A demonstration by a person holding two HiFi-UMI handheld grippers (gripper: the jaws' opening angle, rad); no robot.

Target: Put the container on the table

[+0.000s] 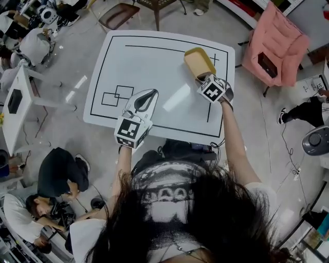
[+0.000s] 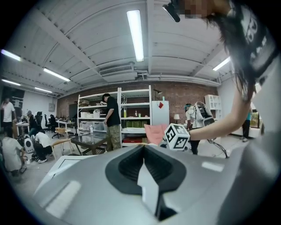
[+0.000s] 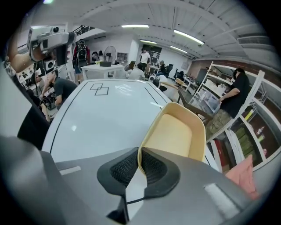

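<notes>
A shallow yellow container (image 1: 199,61) is held tilted over the far right part of the white table (image 1: 154,67). My right gripper (image 1: 204,78) is shut on its near rim. In the right gripper view the rim sits pinched between the black pads (image 3: 151,165), and the container (image 3: 175,134) reaches out past them over the table (image 3: 101,118); whether it touches the top I cannot tell. My left gripper (image 1: 144,100) hovers over the table's near edge, jaws together and holding nothing. Its own view shows the closed left gripper (image 2: 143,151) and the right gripper's marker cube (image 2: 177,136).
Black lines and two overlapping squares (image 1: 117,96) are drawn on the table. A pink armchair (image 1: 275,43) stands to the right, a brown chair (image 1: 119,15) beyond the far edge, and a white desk (image 1: 18,105) with people sitting on the floor at the left. Shelves (image 3: 246,105) line the right.
</notes>
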